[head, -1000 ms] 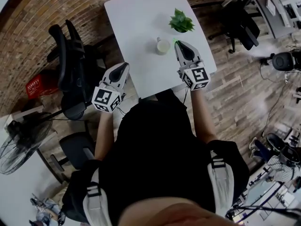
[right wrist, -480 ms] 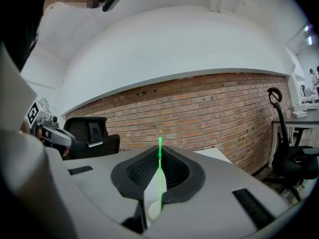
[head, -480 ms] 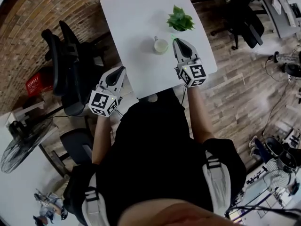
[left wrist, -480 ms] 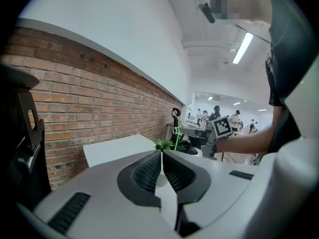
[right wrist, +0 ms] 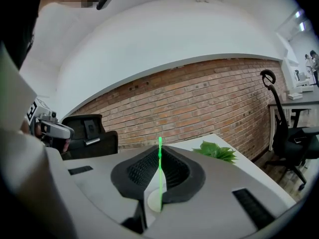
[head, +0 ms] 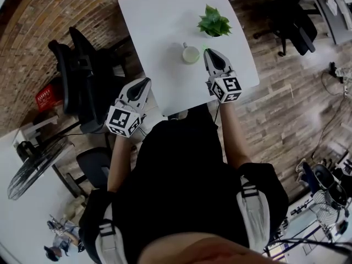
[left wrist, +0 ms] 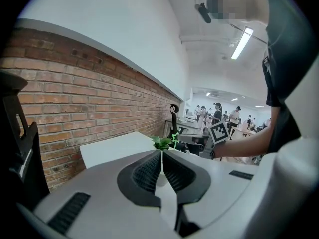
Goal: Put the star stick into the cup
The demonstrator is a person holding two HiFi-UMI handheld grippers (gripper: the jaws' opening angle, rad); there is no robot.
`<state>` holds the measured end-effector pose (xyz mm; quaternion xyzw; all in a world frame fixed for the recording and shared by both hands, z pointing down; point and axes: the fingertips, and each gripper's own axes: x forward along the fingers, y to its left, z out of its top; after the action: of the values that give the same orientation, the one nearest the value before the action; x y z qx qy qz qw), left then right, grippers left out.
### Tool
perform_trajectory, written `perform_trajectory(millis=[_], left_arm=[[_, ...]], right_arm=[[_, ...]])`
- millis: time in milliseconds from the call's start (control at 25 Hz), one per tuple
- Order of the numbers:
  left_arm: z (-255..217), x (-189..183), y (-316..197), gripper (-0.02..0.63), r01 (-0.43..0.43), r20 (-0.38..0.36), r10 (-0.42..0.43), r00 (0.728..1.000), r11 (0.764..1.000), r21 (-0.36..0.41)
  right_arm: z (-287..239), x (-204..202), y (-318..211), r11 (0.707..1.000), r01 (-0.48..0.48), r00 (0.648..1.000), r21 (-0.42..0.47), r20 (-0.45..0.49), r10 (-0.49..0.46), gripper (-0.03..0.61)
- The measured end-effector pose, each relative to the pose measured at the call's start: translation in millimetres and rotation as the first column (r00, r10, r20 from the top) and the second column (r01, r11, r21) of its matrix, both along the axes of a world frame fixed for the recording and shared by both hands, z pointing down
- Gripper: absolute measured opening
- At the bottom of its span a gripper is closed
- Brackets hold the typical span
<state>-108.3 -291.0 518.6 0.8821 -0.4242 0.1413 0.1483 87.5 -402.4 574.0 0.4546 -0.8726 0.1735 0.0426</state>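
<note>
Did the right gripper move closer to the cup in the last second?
No. The right gripper stays where it was, just right of the cup in the head view.

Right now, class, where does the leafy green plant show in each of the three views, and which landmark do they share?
Head view: plant, upper right of centre, beyond the cup on the white table.
Left gripper view: plant, near centre, at the table's far end.
Right gripper view: plant, right of centre, right of the star stick.
Shared landmark: the white table.
</note>
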Motion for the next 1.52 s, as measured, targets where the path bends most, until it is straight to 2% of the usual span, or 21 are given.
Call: perform_trajectory(millis=[240, 360, 800, 1120, 1520], left_arm=[[5, 1, -5, 0.029, -0.007, 0.007, 0.007, 1.000, 1.000, -0.016], [6, 3, -4, 0.029, -0.013, 0.003, 0.013, 1.000, 1.000, -0.022], [8, 8, -6, 0.029, -0.027, -0.010, 0.026, 1.000, 0.999, -0.026], [10, 9, -9, 0.029, -0.029, -0.021, 0.028, 0.999, 0.999, -0.029], [9, 8, -11, 0.029, -0.031, -0.036, 0.030, 0.999, 0.999, -0.021]], right_arm=[[24, 6, -3, 0.999, -0.013, 1.000, -0.051, 0.027, 0.015, 0.011], [29, 16, -8, 0.996, -0.048, 0.995, -0.077, 0.081, 0.054, 0.011], [44, 39, -14, 0.981, -0.138, 0.973, -0.139, 0.167, 0.160, 0.011], [56, 56, -18, 0.962, -0.202, 0.956, -0.183, 0.175, 0.235, 0.015], [62, 61, -15, 0.961, -0.221, 0.966, -0.166, 0.096, 0.238, 0.038]])
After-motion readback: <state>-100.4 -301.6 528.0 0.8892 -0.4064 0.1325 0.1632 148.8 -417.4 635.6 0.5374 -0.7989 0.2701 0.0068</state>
